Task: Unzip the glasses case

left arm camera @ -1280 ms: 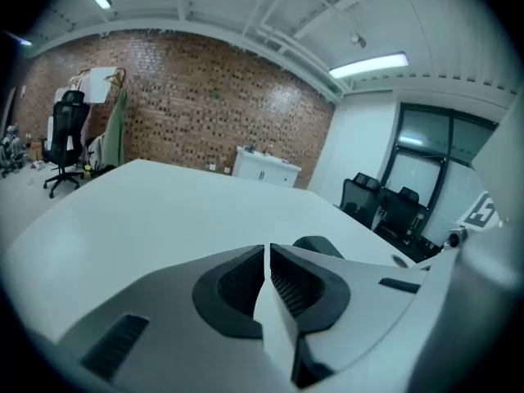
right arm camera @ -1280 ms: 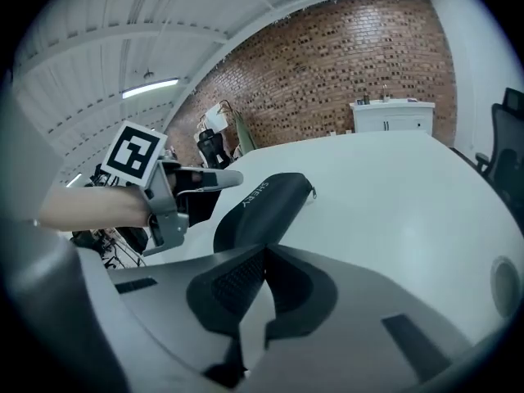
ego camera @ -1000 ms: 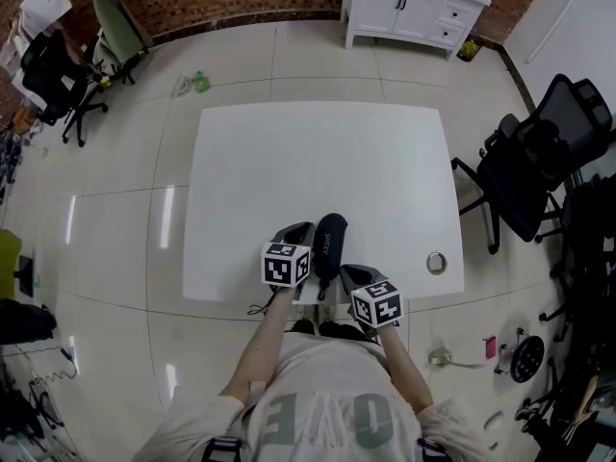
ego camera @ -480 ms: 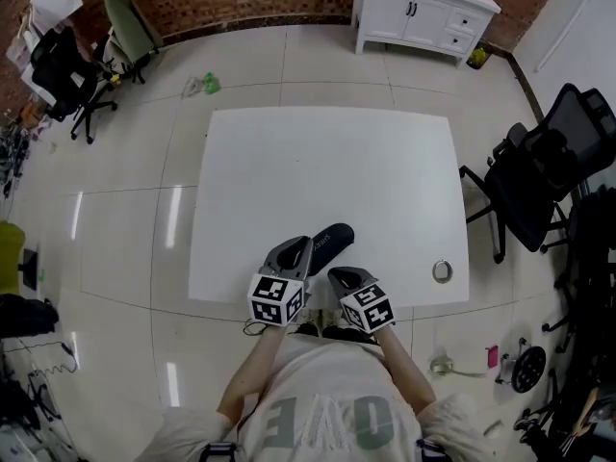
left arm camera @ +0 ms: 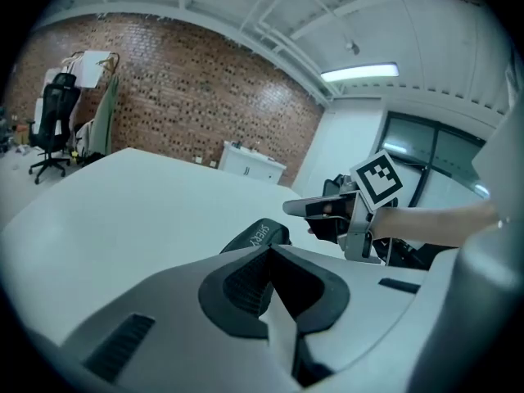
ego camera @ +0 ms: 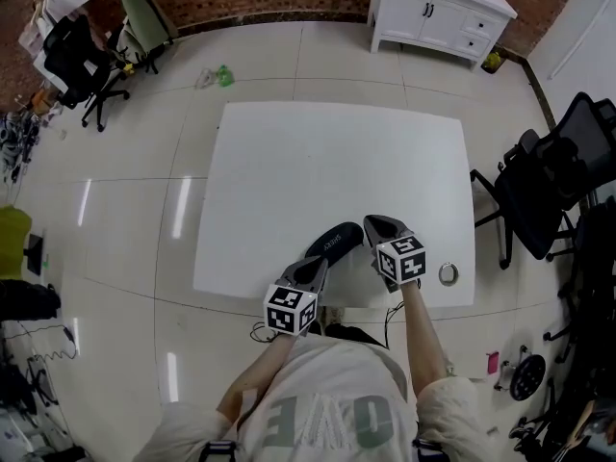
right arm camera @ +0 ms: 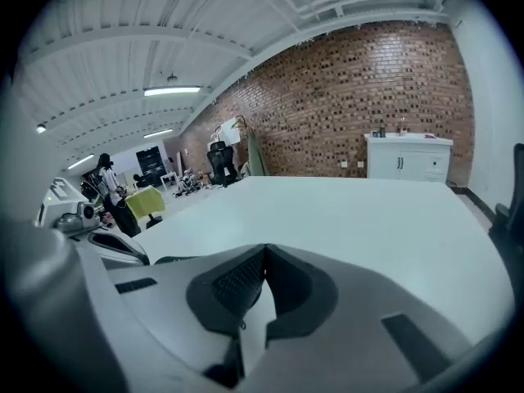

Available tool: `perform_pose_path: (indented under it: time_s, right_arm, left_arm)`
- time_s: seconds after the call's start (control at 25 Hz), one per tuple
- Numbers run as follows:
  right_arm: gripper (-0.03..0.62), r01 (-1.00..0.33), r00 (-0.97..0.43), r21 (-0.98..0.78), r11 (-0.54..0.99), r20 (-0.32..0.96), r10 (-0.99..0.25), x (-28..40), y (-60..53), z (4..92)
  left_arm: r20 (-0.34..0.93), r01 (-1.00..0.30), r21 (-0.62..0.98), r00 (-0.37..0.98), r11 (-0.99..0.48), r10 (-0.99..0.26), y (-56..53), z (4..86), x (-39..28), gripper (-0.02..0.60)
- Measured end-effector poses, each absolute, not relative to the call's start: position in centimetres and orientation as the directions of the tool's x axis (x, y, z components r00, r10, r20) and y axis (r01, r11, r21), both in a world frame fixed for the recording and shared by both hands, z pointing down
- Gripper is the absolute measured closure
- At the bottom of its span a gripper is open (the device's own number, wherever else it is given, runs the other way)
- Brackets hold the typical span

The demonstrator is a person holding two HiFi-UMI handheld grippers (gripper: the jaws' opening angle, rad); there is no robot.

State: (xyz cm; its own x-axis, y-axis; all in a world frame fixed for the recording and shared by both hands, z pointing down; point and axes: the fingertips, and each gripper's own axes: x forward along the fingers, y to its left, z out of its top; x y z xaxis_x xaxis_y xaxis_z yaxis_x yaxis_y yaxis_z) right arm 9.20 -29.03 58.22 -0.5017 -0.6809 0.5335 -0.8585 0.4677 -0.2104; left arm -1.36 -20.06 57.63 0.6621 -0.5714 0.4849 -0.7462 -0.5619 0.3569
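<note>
A dark oval glasses case [ego camera: 335,243] lies slantwise on the white table [ego camera: 337,152], close to its near edge. My left gripper [ego camera: 317,262] points at the case's near left end, jaws shut with nothing between them. In the left gripper view the case [left arm camera: 260,234] sits just beyond the shut tips of that gripper [left arm camera: 270,249]. My right gripper [ego camera: 372,222] hovers just to the right of the case, apart from it and shut on nothing. The right gripper view shows the closed pads of my right gripper [right arm camera: 264,254] over bare table.
A small metal ring [ego camera: 449,274] lies on the table's near right corner. A black office chair [ego camera: 539,186] stands right of the table. A white cabinet [ego camera: 443,12] is at the back wall, and another chair [ego camera: 72,56] at the far left.
The case has turned from pointing away to lying slantwise. My right gripper moved up and to the right of it. My left gripper drew back toward the table's near edge.
</note>
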Motion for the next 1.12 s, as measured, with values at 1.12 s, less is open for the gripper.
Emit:
perform_pose_path:
  time_s: [1.12]
  right_arm:
    - [0.595, -0.767, -0.6, -0.237, 0.596, 0.592, -0.538, 6.5, -27.5, 59.8]
  left_arm:
    - [0.511, -0.79, 0.268, 0.602, -0.552, -0.614, -21.6, 58.4, -3.9, 0.581]
